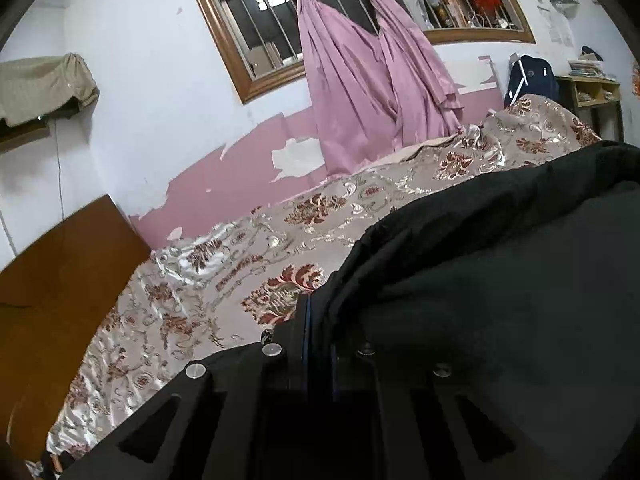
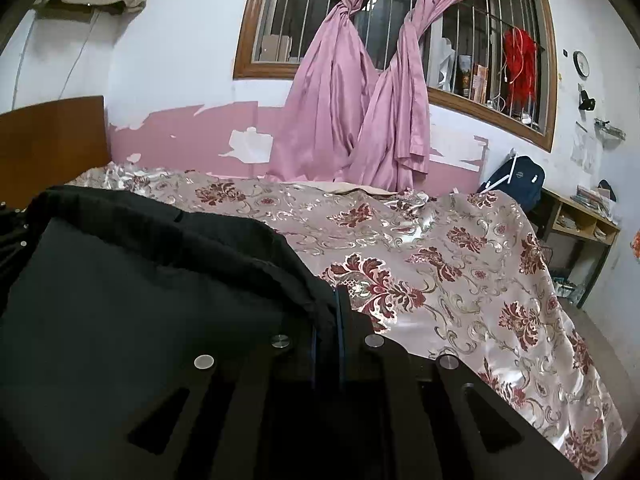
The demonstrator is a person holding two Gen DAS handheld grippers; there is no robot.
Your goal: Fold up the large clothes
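A large black garment [image 1: 500, 264] hangs over the flowered bedspread [image 1: 224, 264] and fills the right half of the left wrist view. My left gripper [image 1: 318, 312] is shut on its left edge, the cloth pinched between the blue-edged pads. In the right wrist view the same black garment [image 2: 152, 280] covers the left half. My right gripper [image 2: 334, 312] is shut on its right edge. The cloth spreads between the two grippers and hides the inner finger of each.
The flowered bedspread [image 2: 460, 264] reaches back to a pink and white wall with purple curtains [image 2: 360, 112]. A brown headboard [image 1: 60, 280] stands at the left. A blue backpack [image 2: 516, 180] and a wooden shelf [image 2: 580, 220] lie beyond the bed's right end.
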